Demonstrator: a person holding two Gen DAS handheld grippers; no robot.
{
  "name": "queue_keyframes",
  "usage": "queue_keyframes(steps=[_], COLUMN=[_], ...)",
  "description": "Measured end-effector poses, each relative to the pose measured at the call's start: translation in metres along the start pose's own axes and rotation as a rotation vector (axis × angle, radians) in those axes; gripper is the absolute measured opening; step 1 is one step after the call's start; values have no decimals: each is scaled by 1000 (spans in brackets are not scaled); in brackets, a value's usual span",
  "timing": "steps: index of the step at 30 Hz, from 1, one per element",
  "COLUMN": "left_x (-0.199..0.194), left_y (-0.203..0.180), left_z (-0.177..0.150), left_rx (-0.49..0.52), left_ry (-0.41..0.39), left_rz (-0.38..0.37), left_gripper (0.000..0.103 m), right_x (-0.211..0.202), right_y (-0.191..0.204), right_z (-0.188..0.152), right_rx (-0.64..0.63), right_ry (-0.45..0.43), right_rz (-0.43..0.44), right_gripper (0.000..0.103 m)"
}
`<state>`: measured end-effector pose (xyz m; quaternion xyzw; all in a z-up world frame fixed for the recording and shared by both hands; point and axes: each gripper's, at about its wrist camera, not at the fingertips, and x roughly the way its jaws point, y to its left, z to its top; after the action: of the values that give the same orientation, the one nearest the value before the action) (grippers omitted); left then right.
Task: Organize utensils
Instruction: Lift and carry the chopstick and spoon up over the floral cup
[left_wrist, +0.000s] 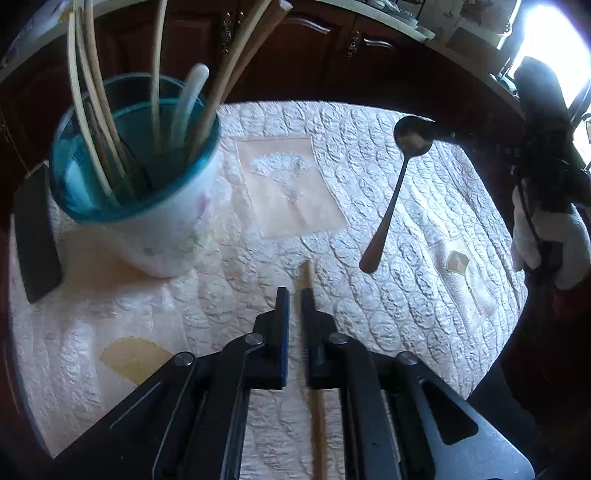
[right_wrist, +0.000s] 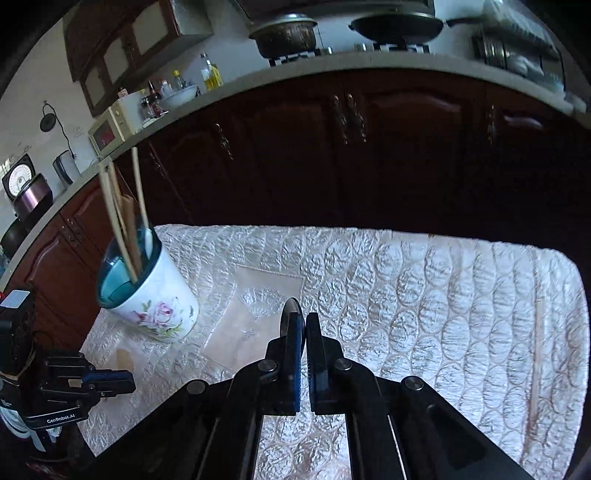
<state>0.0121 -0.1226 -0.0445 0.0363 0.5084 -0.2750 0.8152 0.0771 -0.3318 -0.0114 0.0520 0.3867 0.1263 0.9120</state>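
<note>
A cup (left_wrist: 147, 206) is being seen standing on the quilted cloth (left_wrist: 369, 295) in the left half of the left wrist view, with chopsticks (left_wrist: 92, 110) standing inside it. A metal spoon (left_wrist: 397, 192) is being held in the air at the right of that frame, well apart from the cup. A single chopstick (left_wrist: 308, 273) is lying at lower centre, between the fingers of the left gripper (left_wrist: 294, 295). In the right wrist view, the cup is being shown at left, the cabinets (right_wrist: 369, 147) behind the cloth, and the spoon's bowl protruding from the right gripper (right_wrist: 304, 321).
</note>
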Motion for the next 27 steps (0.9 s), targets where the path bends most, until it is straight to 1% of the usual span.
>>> queue_keyframes(steps=[1, 2, 4, 7, 8, 9, 10, 12, 13, 15, 18, 22, 25, 27], left_x=[6, 14, 28, 59, 66, 74, 78, 74, 68, 48, 4, -61, -101, -122], left_y=[-3, -7, -12, -22, -24, -24, -24, -21, -17, -8, 7, 25, 39, 42], left_z=[-1, -1, -1, 0, 1, 0, 0, 0, -1, -2, -6, -14, -20, -25], left_rx=[1, 8, 26, 43, 48, 57, 65, 56, 37, 0, -44, -81, -101, -117], left_ry=[14, 23, 50, 102, 115, 129, 132, 125, 123, 87, 7, -98, -165, -209], left_rz=[4, 12, 20, 70, 82, 100, 114, 98, 80, 58, 36, 15, 17, 31], left_gripper=[27, 33, 33, 33, 27, 19, 7, 5, 5, 5, 5, 5, 5, 5], right_x=[-4, -6, -11, -23, -26, -28, -32, -40, -44, -51, -59, -70, -75, -77], right_y=[1, 0, 1, -2, -3, -4, -5, -7, -7, -2, 8, 33, 52, 65], right_z=[-1, -1, -3, -4, -4, -4, -3, -2, -1, 1, 4, 8, 13, 16], right_rx=[-3, -1, 3, 1, 2, 3, 6, 11, 13, 9, -5, -37, -63, -81], right_ry=[-6, -7, -12, -16, -19, -23, -28, -40, -46, -58, -82, -117, -136, -146], right_rz=[-12, -15, -22, -38, -41, -42, -44, -42, -38, -26, -7, 27, 49, 62], right_gripper=[2, 2, 2, 2, 2, 2, 2, 2, 2, 2, 2, 2, 2, 2])
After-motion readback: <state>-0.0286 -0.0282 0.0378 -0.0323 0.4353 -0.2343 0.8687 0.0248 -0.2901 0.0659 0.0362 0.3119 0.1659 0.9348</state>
